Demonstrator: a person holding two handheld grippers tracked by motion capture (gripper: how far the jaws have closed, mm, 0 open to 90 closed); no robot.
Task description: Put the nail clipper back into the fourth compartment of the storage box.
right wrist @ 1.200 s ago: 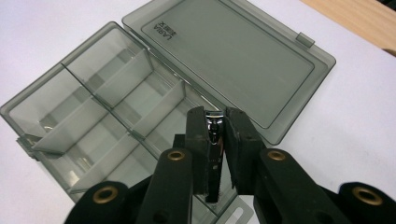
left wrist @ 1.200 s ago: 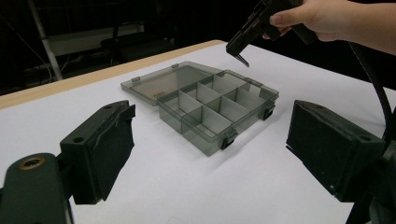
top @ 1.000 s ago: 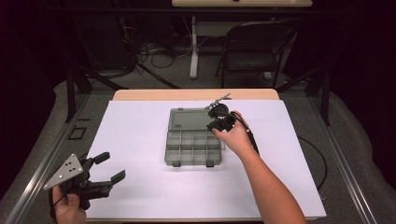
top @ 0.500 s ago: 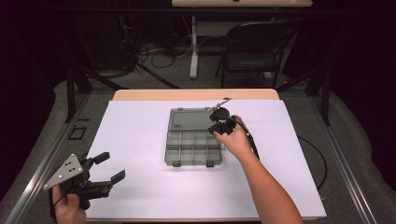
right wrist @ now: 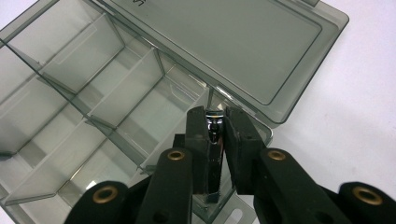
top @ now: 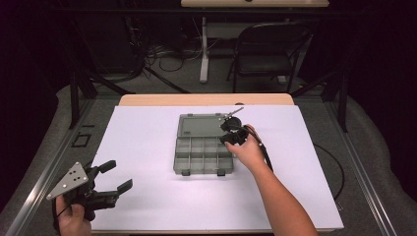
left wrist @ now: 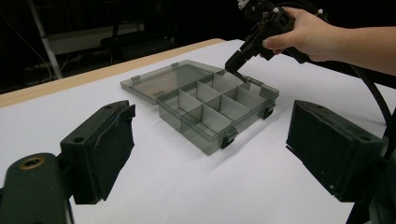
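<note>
The right hand-held gripper point(top: 232, 132) is at the upper right corner of the open compartment box point(top: 202, 150), a little right of the middle of the high view. Its jaws are closed on a small shiny metal piece point(right wrist: 215, 128), probably a clip or a nail clipper; I cannot name it more exactly. In the right gripper view the piece stands upright between the two black pads, in the middle of the frame, just above the compartment next to the hinge of the clear lid point(right wrist: 233, 42). The lid lies flat on the bench point(top: 147, 147), folded back toward the upper part of the frame.

The left hand-held gripper point(top: 110, 177) waits at the lower left of the high view, well apart from the box. Its jaws stand wide open with nothing between them.

The step in hand seems to be placing the metal piece into that corner compartment. The compartments I can see look empty. The next move, I think, calls for lowering the piece a bit more between the thin dividers, and then opening the jaws so that it drops inside and not on the rim or the lid.
</note>
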